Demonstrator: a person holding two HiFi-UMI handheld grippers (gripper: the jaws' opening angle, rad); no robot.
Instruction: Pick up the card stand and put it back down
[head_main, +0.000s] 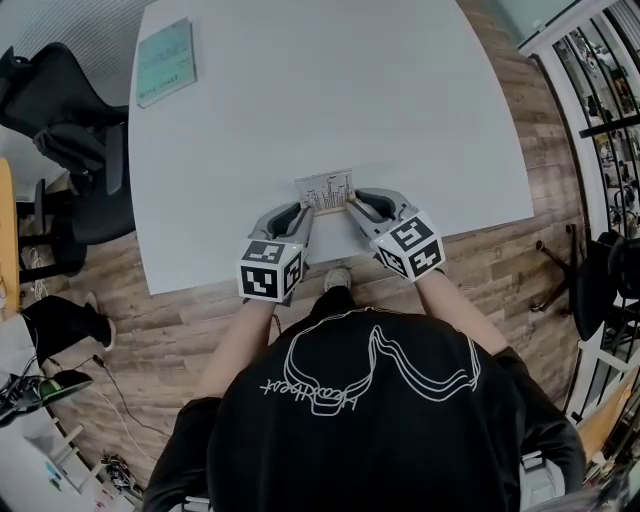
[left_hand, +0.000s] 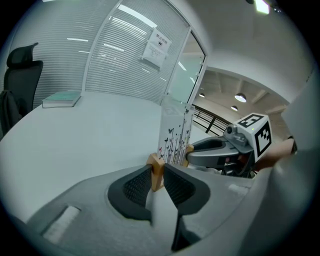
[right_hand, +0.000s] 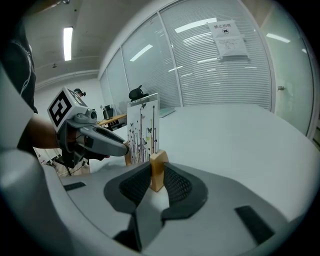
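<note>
**Two grippers, one card stand, held at both ends**

The head view alone shows the whole layout. The left gripper (head_main: 305, 211) and the right gripper (head_main: 354, 206) meet from either side on one card stand (head_main: 326, 190), a pale wooden bar carrying an upright clear card printed with dark stems and butterflies. It sits at the near edge of the white surface (head_main: 330, 90).

Only the gripper views show the grip. In the left gripper view the black ribbed fingers (left_hand: 135, 186) are clenched on one wooden end of the bar. In the right gripper view the other pair of fingers (right_hand: 176, 184) is clenched on the opposite end. In both, the card rises just beyond the fingertips. No view settles whether the bar touches the surface.

Count: one stand, two grippers, each with one marker cube. One teal book (head_main: 165, 62) lies far beyond the left fingers, and one black office chair (head_main: 70, 120) stands off to their left.
</note>
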